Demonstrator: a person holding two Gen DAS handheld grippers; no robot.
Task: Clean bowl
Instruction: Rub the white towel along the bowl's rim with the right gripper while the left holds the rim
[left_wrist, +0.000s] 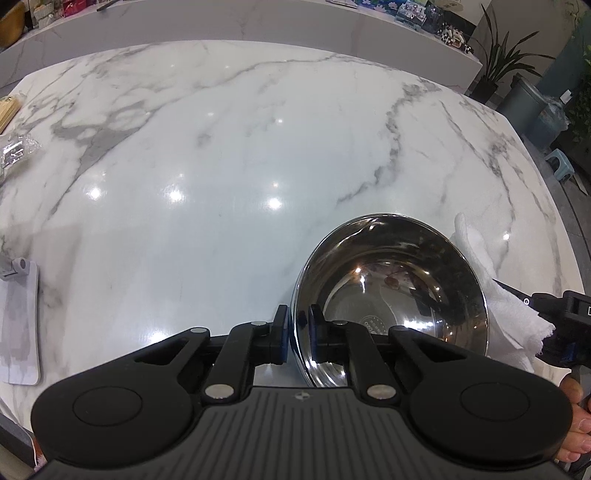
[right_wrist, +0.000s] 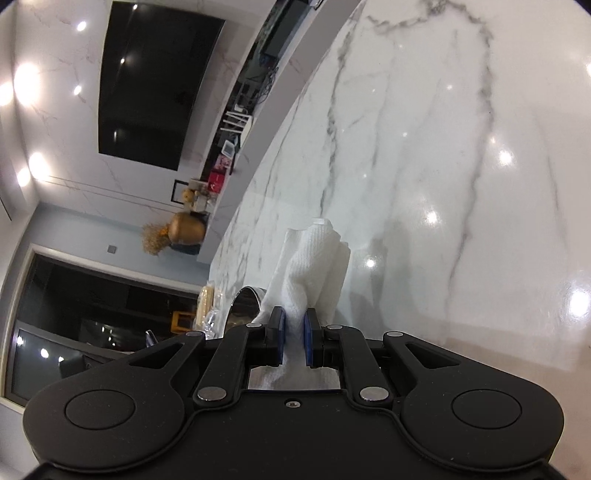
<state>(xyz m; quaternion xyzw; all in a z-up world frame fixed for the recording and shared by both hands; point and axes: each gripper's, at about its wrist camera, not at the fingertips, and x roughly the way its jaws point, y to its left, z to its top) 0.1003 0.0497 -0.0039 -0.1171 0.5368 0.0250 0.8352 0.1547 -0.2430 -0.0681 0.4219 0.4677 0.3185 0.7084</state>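
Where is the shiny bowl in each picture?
Left wrist view: the steel bowl sits lower right, its rim pinched by the left gripper.
Right wrist view: only a sliver of the bowl shows, lower middle, left of the white paper towel.
Shared landmark: the paper towel.

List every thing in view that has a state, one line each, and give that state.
Steel bowl: tilted, rim clamped by the left gripper, brownish residue inside.
White cloth: bunched, pinched in the right gripper, outside the bowl.
Left gripper: jaws shut on the bowl rim.
Right gripper: jaws shut on the cloth.
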